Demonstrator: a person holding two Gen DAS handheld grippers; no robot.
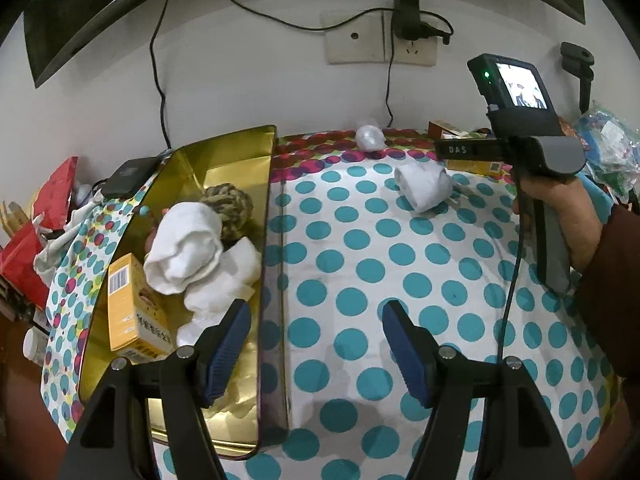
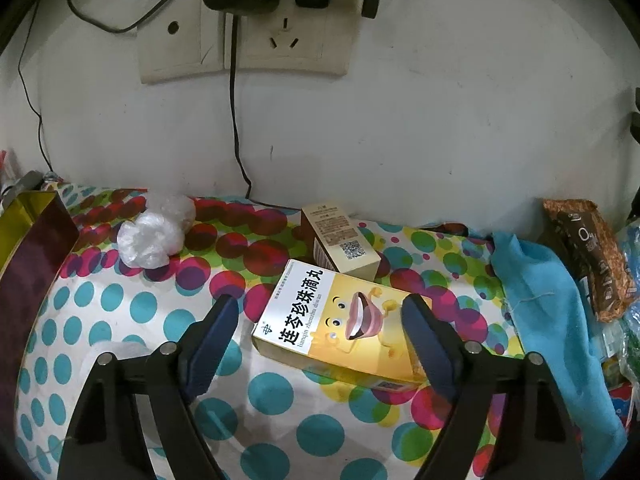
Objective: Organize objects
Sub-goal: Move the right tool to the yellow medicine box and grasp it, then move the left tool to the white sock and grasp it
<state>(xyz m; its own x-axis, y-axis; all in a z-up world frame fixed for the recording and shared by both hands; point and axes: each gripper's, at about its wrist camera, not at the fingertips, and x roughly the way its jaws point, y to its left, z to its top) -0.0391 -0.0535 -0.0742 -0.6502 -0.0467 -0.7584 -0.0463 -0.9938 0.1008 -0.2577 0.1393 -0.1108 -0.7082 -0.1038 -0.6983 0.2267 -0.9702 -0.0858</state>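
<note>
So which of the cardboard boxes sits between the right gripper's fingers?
The yellow box with the cartoon mouth, lying flat between the open right gripper. The small brown box is behind it; another yellow box is in the gold tin.

Glossy gold metal tin [image 1: 224,152], soft white cloth rolls [image 1: 184,248], printed cardboard box [image 2: 340,320], smooth dotted tablecloth [image 1: 360,264].

Left wrist view angled down over the polka-dot tablecloth [image 1: 360,248] toward the wall socket [image 1: 408,46], right wrist view nearer that socket [image 2: 280,36], sharing cloth and crumpled plastic [image 2: 154,232].
</note>
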